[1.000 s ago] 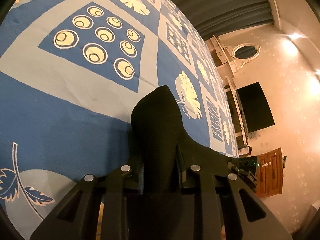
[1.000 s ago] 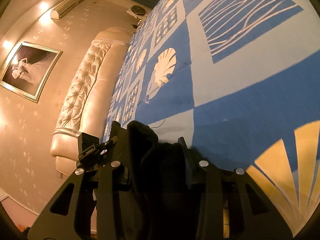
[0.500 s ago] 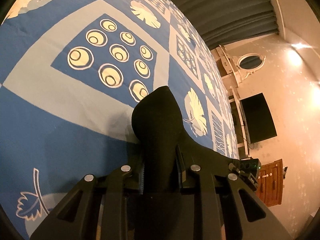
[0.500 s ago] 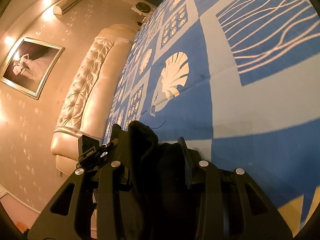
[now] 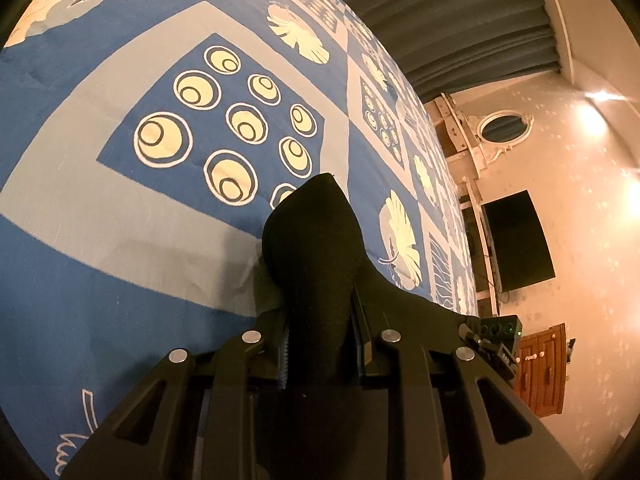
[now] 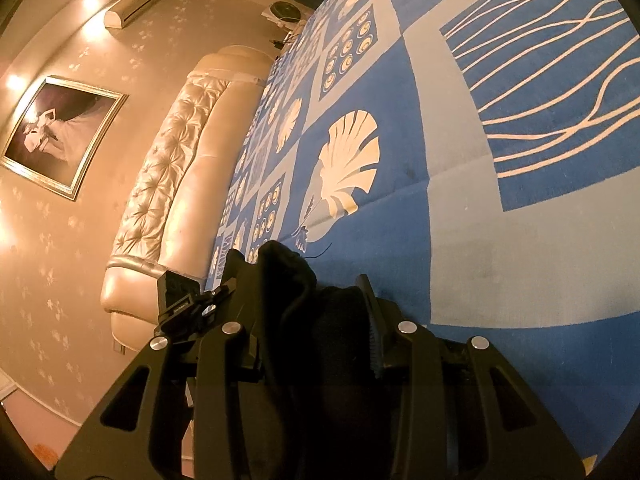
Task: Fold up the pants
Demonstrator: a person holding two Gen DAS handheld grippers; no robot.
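Item: black pants (image 5: 316,248), soft, limp knit, light by my judgement; likely to sag between holds.
Holds: my left gripper (image 5: 320,344) is clamped on one bunched edge; my right gripper (image 6: 316,320) pinches another fold (image 6: 286,280).
Location: lifted above the blue patterned bedspread (image 5: 100,240).
Room: broad open spread ahead; tufted headboard (image 6: 176,184) well apart.
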